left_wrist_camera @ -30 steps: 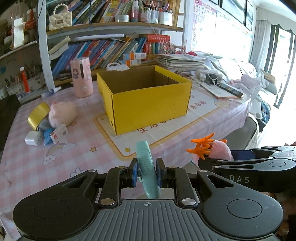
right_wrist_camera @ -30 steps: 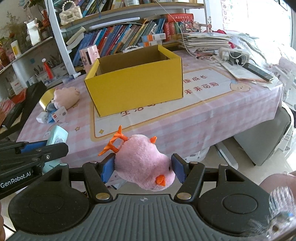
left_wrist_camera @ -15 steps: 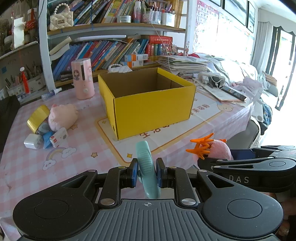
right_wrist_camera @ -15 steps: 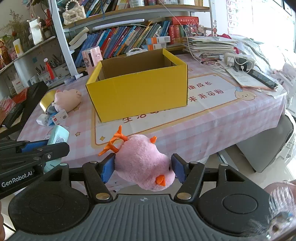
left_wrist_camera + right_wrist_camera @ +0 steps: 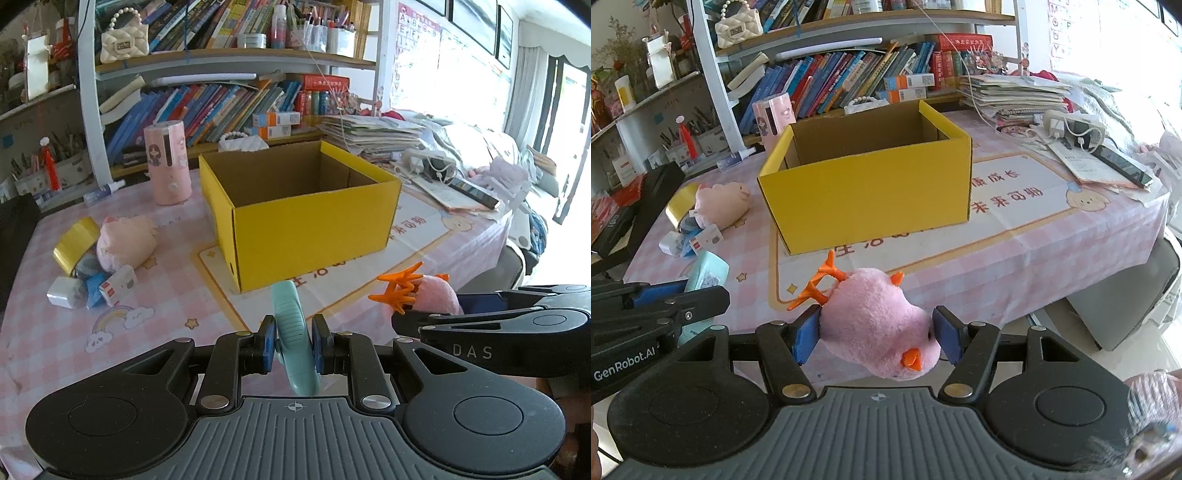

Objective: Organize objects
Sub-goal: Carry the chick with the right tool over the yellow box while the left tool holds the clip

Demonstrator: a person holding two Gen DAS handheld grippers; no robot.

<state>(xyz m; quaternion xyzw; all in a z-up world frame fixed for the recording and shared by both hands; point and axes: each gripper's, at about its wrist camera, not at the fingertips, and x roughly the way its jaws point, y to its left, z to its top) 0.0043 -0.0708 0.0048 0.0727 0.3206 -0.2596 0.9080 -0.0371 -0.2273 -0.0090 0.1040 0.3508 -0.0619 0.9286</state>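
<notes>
An open yellow cardboard box (image 5: 314,229) (image 5: 871,199) stands on the pink checked table; what I see of its inside is bare. My left gripper (image 5: 294,345) is shut on a flat teal case (image 5: 293,332), held on edge in front of the box; the case also shows in the right wrist view (image 5: 705,273). My right gripper (image 5: 875,338) is shut on a pink plush chick (image 5: 875,328) with orange feet, held before the table's near edge. The chick shows in the left wrist view (image 5: 436,295).
Left of the box lie a pink plush pig (image 5: 125,240), a gold tape roll (image 5: 74,243), small white and blue packets (image 5: 92,291) and a pink cylinder (image 5: 170,166). Papers, a power strip and a remote (image 5: 1123,162) lie at right. Bookshelves (image 5: 221,99) stand behind.
Both grippers have risen and moved a little closer to the table with their objects; the box sits larger and lower in both views.
</notes>
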